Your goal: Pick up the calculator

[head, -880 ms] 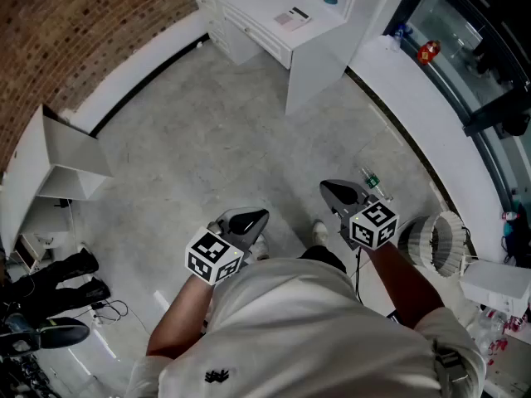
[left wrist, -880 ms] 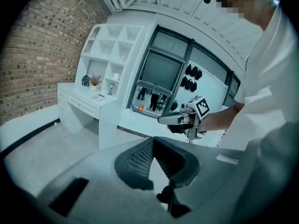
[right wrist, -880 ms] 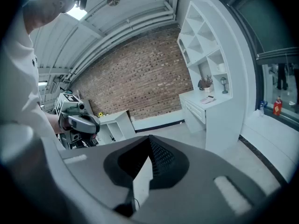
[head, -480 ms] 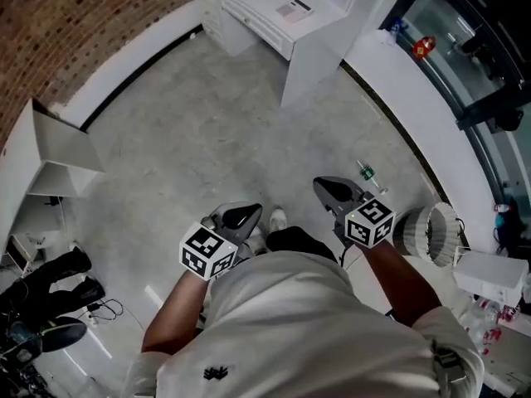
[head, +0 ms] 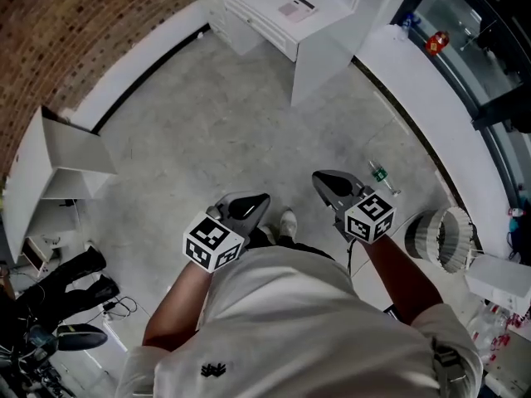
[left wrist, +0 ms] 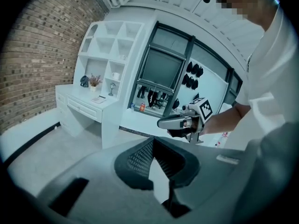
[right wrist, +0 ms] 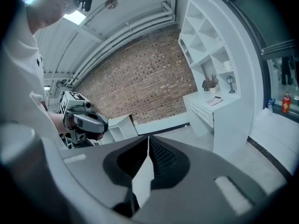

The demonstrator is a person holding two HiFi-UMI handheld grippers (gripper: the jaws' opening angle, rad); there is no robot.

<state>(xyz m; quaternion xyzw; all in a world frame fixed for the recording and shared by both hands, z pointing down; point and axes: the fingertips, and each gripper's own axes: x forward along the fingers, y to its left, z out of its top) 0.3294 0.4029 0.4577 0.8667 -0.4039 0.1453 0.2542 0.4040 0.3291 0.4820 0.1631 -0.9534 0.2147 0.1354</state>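
Person stands on a grey concrete floor [head: 207,131] with a tool in each hand, both held out in front and tipped slightly downward. The left tool [head: 253,206] has its jaws closed tip to tip with nothing between them. The right tool [head: 325,181] is likewise closed and empty. The two sit side by side and apart, each with its marker cube toward the person, and the toe of a white shoe [head: 287,220] shows on the floor between them.

The calculator [head: 297,8] lies flat on a white surface [head: 274,36] at the far side of the room, well apart from both tools and untouched. Drawers run along the front of the surface. Farther back on it stand a small plant [left wrist: 95,80] and a small lamp [left wrist: 111,88], and open white shelving [left wrist: 110,45] rises above them.

A brick wall [head: 75,31] runs along the left of the room, with a low white shelf unit [head: 58,152] against it. On the right, a small bottle [head: 379,173] lies on the floor beside a white ledge [head: 415,89] that runs under large dark windows. A round white wire cage [head: 440,240], apparently a fan, sits near the person's right arm. Dark gear and cables [head: 66,284] lie on the floor at the lower left.
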